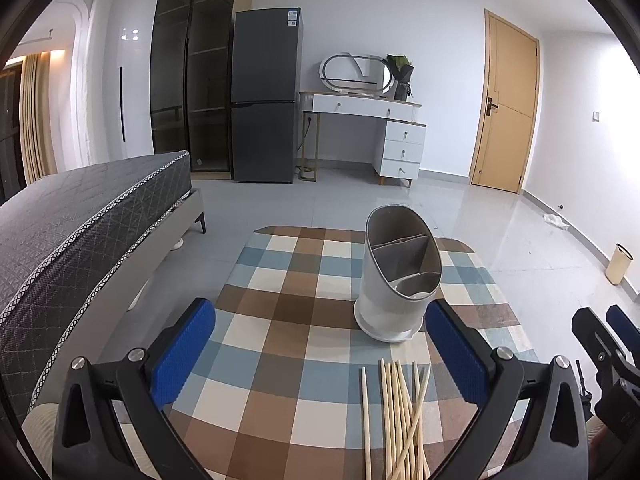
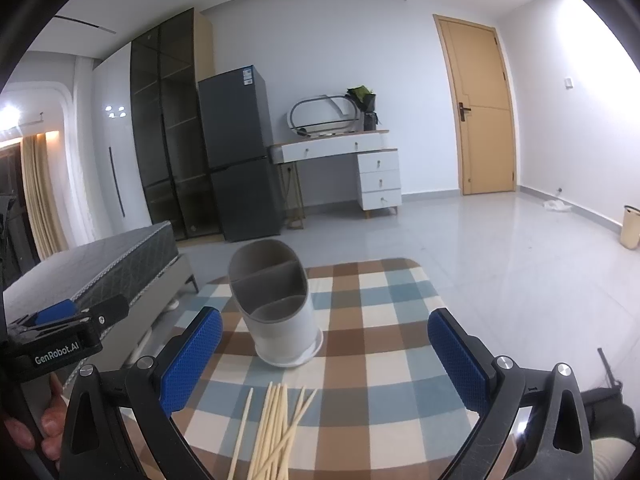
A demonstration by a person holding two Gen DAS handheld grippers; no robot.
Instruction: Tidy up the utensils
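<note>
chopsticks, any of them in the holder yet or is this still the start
Still the start. Done: nothing; the utensil holder stands upright on the checked tablecloth with its visible compartments empty. In hand: nothing; the left gripper and right gripper are both open and hold nothing. Left: the whole pile of chopsticks lies loose in front of the holder, waiting to go in.

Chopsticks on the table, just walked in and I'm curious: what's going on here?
A person holds two grippers over a checkered table. The left gripper and right gripper are both open and hold nothing. The chopsticks lie loose in front of an empty holder; none are in it yet.
</note>
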